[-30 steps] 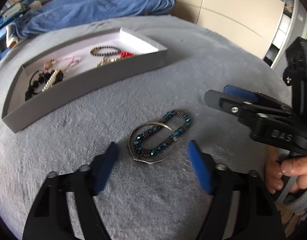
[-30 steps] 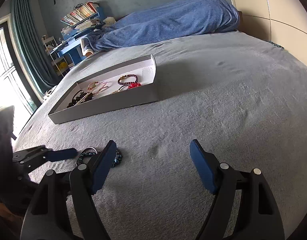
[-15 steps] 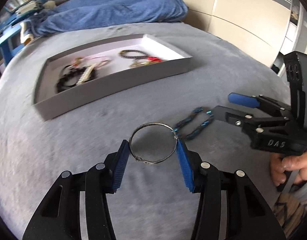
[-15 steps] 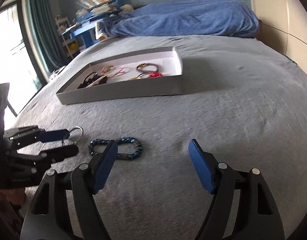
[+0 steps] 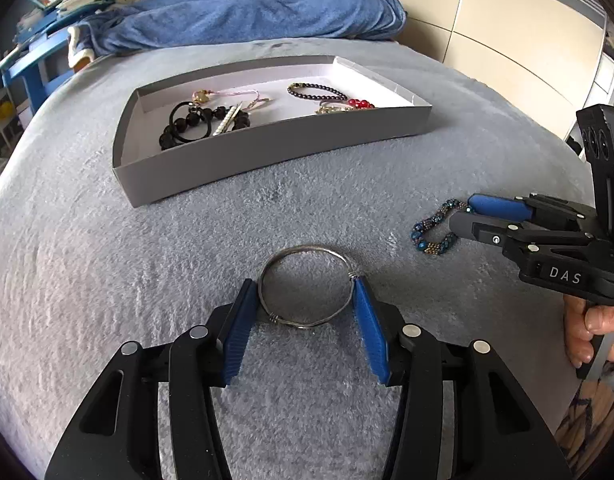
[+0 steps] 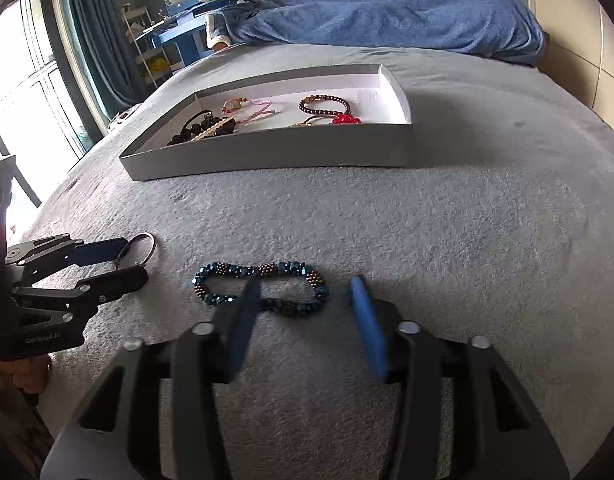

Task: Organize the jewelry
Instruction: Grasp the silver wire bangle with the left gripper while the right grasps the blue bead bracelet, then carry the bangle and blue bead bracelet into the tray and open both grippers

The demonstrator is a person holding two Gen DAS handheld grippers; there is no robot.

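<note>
Wide grey bed (image 5: pixel 87 280) fills the view, blue blanket (image 5: pixel 247 12) heaped at its far end, wardrobe doors (image 5: pixel 507 32) on one side, curtained window (image 6: pixel 35 80) on the other. Grey tray (image 5: pixel 267 148) sits mid-bed, bracelets inside, open blanket all round it. Nearer, the left tool (image 5: pixel 307 300) pinches the wire bangle (image 5: pixel 307 292) across its width. Right tool (image 6: pixel 307 300) is closing over the blue beaded bracelet (image 6: pixel 263 288) lying flat on the bed, one pad over it, the other clear.
</note>
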